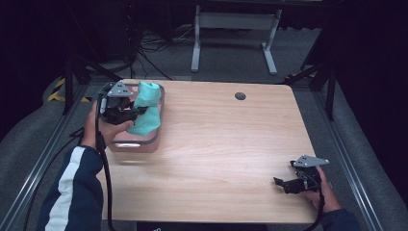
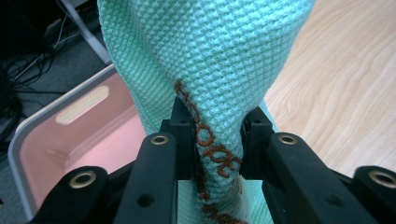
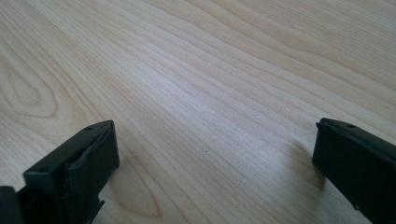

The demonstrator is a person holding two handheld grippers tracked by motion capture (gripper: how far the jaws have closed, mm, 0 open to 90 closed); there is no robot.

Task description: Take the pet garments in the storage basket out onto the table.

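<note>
Soft, light and limp: a mint-green waffle-weave cloth (image 1: 146,108), pinched in a bunched fold by the left gripper (image 2: 216,140) and hanging over the pink bin (image 1: 144,143) at the table's (image 1: 231,144) far-left corner. Jaws clamped hard on the fold (right along a line of brown stitched lettering), pads pressing from both sides. Likely to drape, sag and swing rather than hold any shape; no risk of breakage, little risk of slipping thanks to the rough texture. Best taken at a gathered fold or a hem, where several layers give the pads something thick to bite. Right gripper (image 1: 285,185) resting near the table's near-right corner, jaws spread wide over bare wood, holding nothing.
</note>
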